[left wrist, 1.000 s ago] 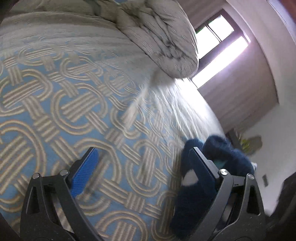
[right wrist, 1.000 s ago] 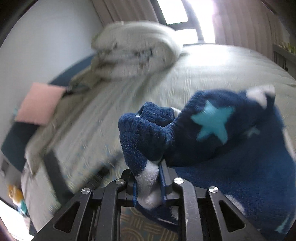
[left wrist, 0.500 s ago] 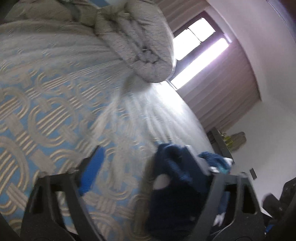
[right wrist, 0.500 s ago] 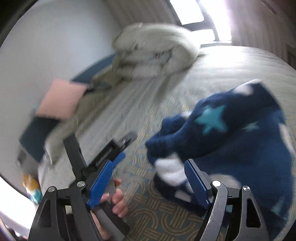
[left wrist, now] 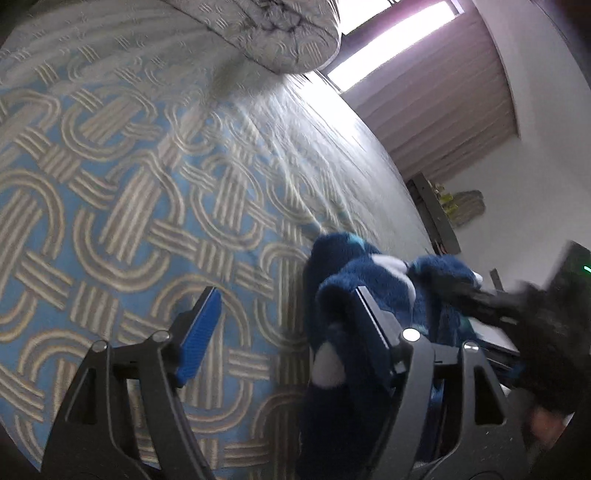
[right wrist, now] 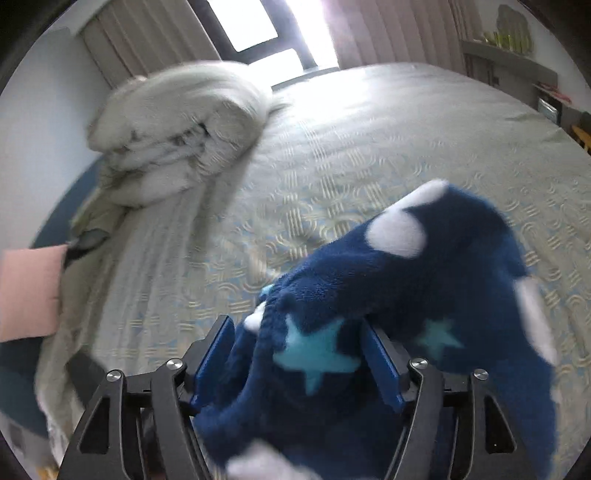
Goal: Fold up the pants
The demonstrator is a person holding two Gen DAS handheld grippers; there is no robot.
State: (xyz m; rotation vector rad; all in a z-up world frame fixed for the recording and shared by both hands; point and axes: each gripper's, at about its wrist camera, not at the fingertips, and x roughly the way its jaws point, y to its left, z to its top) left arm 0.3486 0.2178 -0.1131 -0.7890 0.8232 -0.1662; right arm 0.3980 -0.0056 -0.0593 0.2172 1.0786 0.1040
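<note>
The pants (right wrist: 424,280) are dark blue fleece with white spots and teal stars, bunched in a heap on the patterned bedspread (left wrist: 122,206). In the right wrist view my right gripper (right wrist: 299,354) has its jaws wide apart, and a thick fold of the pants fills the gap between the blue pads. In the left wrist view my left gripper (left wrist: 284,325) is open; the pants (left wrist: 343,280) lie against its right finger (left wrist: 373,325), and the left pad (left wrist: 201,325) hangs over bare bedspread. The right gripper shows there as a dark blur (left wrist: 491,302).
A rolled grey duvet (right wrist: 173,133) lies at the head of the bed, below a bright window (right wrist: 255,26). A pink pillow (right wrist: 29,291) sits at the left edge. A shelf (right wrist: 509,62) stands along the far wall.
My right gripper, shut on a pants fold a second ago, opened and now has a thicker bunch between its jaws. The left gripper stayed open and swung over the bed toward the pants.
</note>
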